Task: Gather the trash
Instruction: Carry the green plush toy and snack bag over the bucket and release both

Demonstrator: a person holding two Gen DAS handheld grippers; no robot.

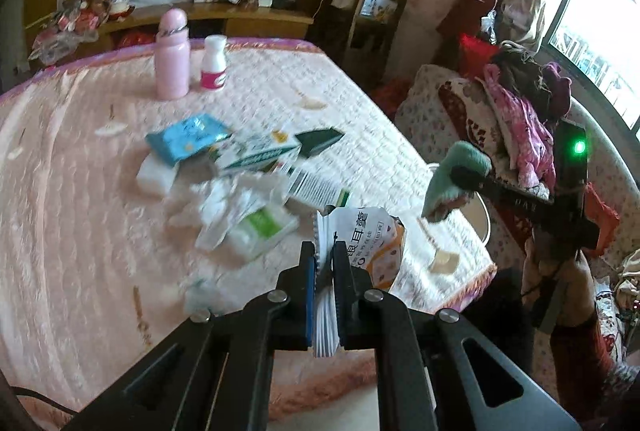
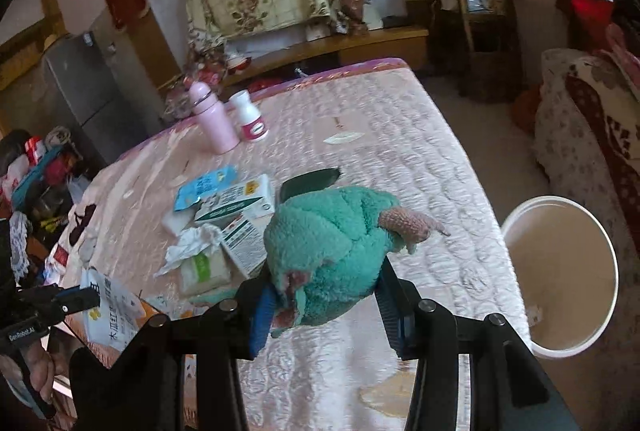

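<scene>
Now the left tool (image 1: 325, 273) clamps a white printed packet (image 1: 366, 247) above the bed (image 1: 100, 191); the right tool (image 2: 326, 301) grips a green plush toy (image 2: 332, 251), with a white bucket (image 2: 560, 271) beside the bed.

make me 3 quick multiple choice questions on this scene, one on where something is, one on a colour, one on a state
1. Where is the white bucket?
A. on the bed
B. on the floor beside the bed
C. on a shelf

2. What colour is the plush toy?
A. teal
B. yellow
C. black

3. What is the left gripper doing?
A. standing open and empty
B. shut on a printed packet
C. holding the pink bottle

Key: B, it stands below the mattress edge; A, teal fur fills the right gripper; B, the packet is pinched between the jaws.
</scene>
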